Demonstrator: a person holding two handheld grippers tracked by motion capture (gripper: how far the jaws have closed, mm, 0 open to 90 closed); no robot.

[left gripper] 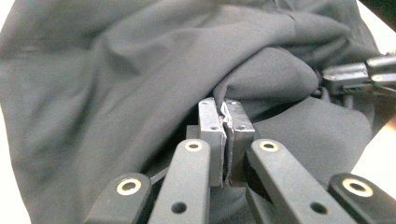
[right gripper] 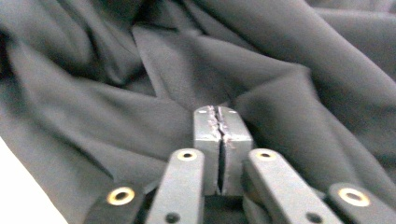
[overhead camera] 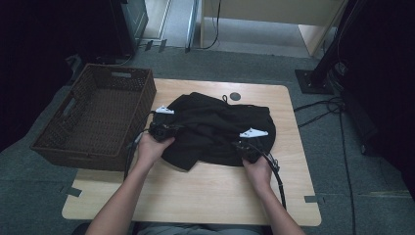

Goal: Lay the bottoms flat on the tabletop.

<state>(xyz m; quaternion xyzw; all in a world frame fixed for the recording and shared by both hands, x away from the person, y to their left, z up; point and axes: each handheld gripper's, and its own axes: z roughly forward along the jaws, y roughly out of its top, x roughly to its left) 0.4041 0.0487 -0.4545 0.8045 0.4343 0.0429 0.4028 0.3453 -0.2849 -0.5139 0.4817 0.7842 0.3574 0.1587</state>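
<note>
A black garment lies crumpled on the middle of the wooden table. My left gripper is at the garment's left edge. In the left gripper view its jaws are pressed together, and a fold of the dark cloth rises from their tips. My right gripper is at the garment's near right part. In its own view the jaws are also pressed together, with creases of the cloth running into their tips. The right gripper also appears at the right edge of the left gripper view.
A dark brown wicker basket stands at the table's left side, partly over the edge, with nothing visible inside. A small dark round disc sits near the table's far edge. Cables run over the floor on the right.
</note>
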